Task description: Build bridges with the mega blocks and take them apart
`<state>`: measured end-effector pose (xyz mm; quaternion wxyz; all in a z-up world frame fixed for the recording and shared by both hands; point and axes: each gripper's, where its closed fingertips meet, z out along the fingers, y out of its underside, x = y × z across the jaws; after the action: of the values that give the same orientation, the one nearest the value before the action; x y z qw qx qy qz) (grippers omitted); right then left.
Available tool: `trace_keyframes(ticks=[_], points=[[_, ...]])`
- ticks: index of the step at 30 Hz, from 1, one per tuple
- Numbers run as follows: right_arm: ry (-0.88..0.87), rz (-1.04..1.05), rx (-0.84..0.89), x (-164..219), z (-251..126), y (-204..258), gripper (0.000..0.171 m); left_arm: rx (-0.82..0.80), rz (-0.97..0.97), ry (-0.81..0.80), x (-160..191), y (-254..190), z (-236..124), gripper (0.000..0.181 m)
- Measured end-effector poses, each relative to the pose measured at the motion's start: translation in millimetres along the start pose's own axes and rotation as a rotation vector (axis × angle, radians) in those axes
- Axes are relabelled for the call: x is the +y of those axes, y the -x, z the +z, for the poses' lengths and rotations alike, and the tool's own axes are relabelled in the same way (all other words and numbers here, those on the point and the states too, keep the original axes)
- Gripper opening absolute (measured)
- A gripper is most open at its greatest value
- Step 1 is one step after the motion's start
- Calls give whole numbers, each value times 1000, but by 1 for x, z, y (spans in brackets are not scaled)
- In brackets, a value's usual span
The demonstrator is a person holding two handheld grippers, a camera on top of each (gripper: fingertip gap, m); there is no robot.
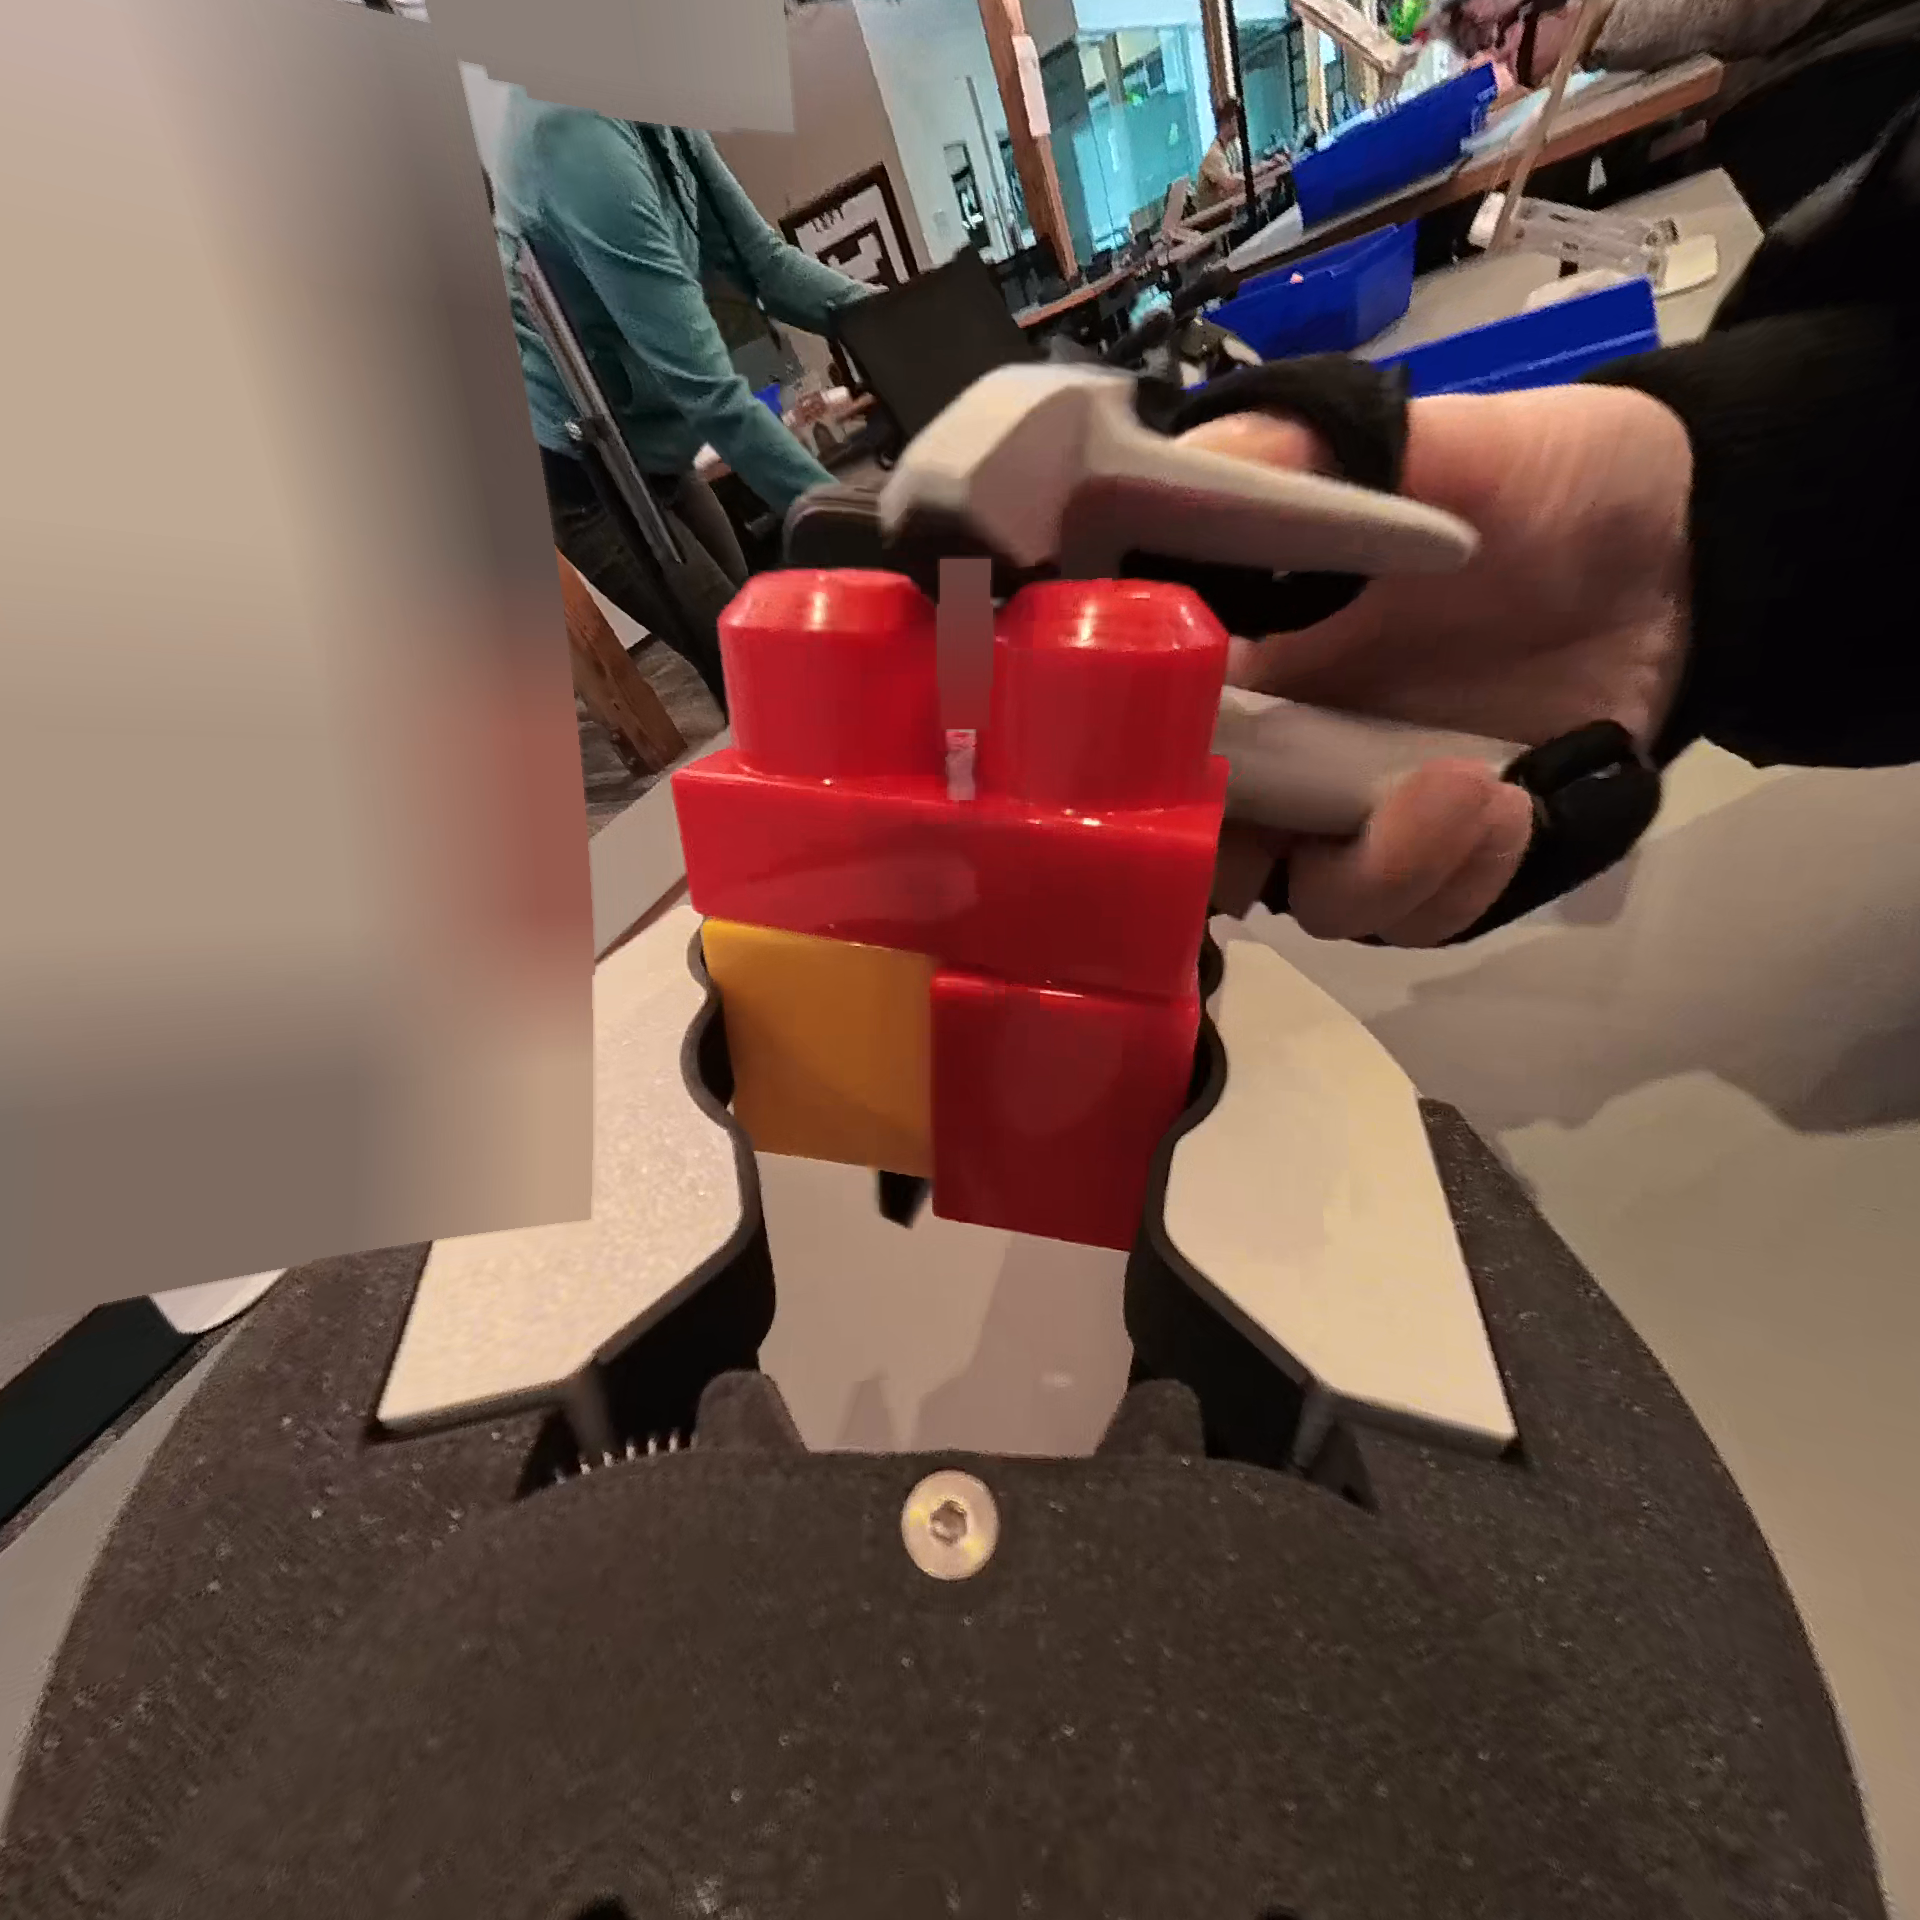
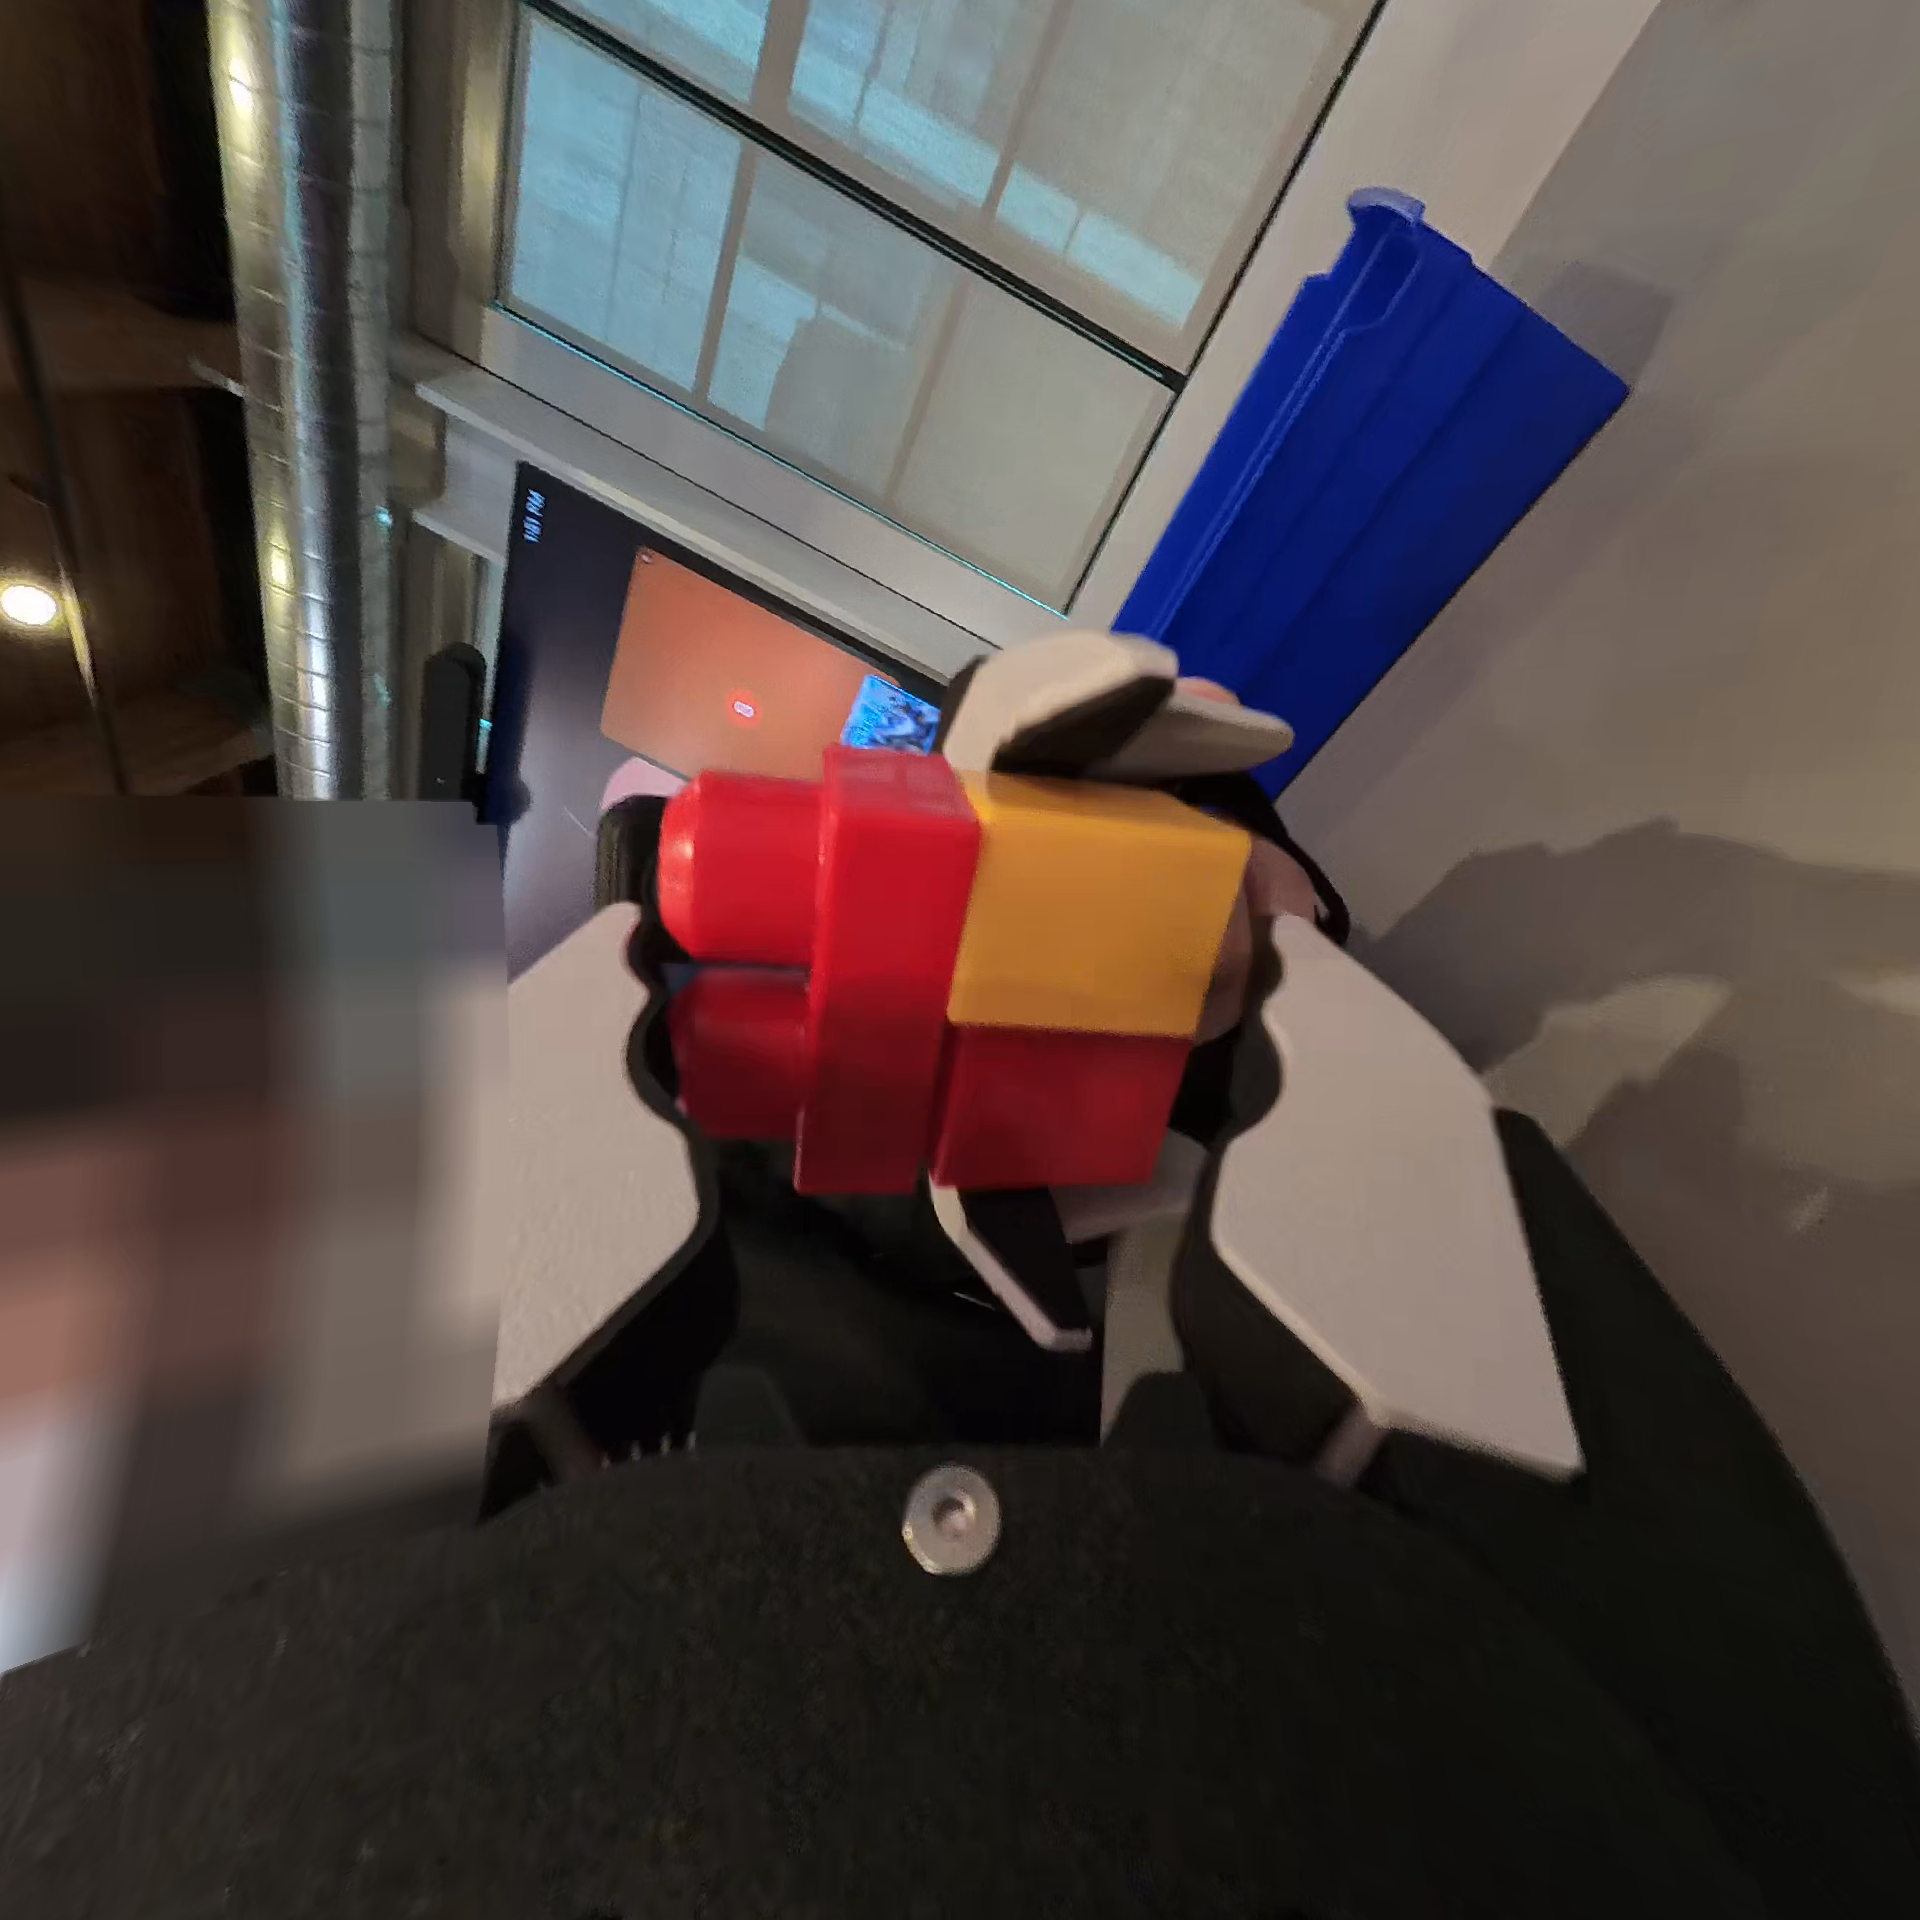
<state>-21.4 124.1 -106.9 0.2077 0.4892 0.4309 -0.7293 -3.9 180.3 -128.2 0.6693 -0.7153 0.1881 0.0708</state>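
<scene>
1. Small bridge of glossy plastic mega blocks held in the air between both grippers: wide red two-stud top block (image 1: 940, 883), square yellow leg block (image 1: 821, 1044) and square red leg block (image 1: 1060, 1107) under it.
2. Left gripper (image 1: 945, 1049) clenched on the two legs, one pale finger (image 1: 655, 1039) against the yellow block, the other against the red one.
3. Right gripper (image 2: 951, 1023) around the same bridge turned sideways, studs toward one finger (image 2: 597, 1049), leg ends toward the other; contact blurred there, so grasp cannot be told.
4. Far sides of blocks hidden; undersides of legs out of sight.
5. Large mosaic patches over the left side of both views.
6. Blue plastic bin (image 2: 1371, 436) cut off behind the bridge.
</scene>
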Motion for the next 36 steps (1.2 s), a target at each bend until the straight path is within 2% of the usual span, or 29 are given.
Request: trace_keyframes(ticks=[3,7,14,25,32,36], points=[[43,11,-4,10,3,6,114,-42,-1,-21,-3,10,-5,85],[77,65,8,19,9,6,103,-66,39,5,0,11,-3,85],[48,76,-10,19,11,8,98,-49,-3,-13,-2,11,-5,85],[90,63,-13,25,6,9,99,-21,0,-11,-2,6,-4,85],[-25,89,-105,10,2,14,100,-33,43,-16,-5,2,-3,84],[0,85,-41,12,2,6,98,-34,58,19,1,1,0,84]])
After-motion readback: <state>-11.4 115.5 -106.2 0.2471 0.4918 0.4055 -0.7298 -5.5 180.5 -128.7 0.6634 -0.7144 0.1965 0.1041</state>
